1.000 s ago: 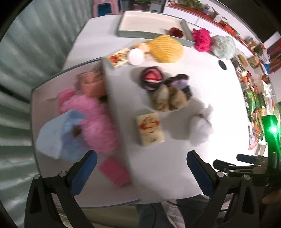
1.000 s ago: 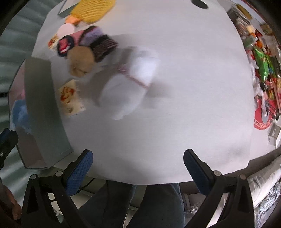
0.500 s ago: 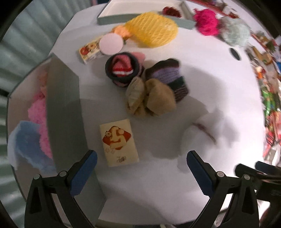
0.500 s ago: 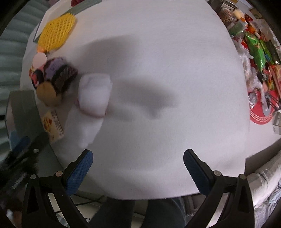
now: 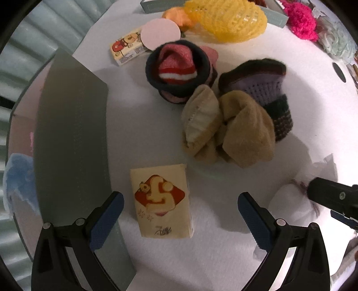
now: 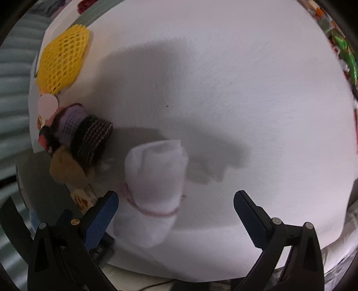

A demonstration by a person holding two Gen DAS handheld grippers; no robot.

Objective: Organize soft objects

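On the white table, a cream tissue pack lies between the wide-apart fingers of my left gripper, which is open and holds nothing. Beyond it sits a pile of rolled socks: tan, purple and dark striped, and red inside a dark cuff. A white sock bundle with a pink band lies just ahead of my open right gripper, nearer its left finger. The same bundle shows at the right of the left wrist view, partly behind the other tool.
A grey bin with a blue cloth inside stands at the left. Farther back are a second tissue pack, a pink disc, a yellow net item, pink and pale pom-poms and a tray edge.
The left gripper has swung from over the bin toward the table and come down close to the tissue pack. The right gripper has closed in on the white sock bundle.
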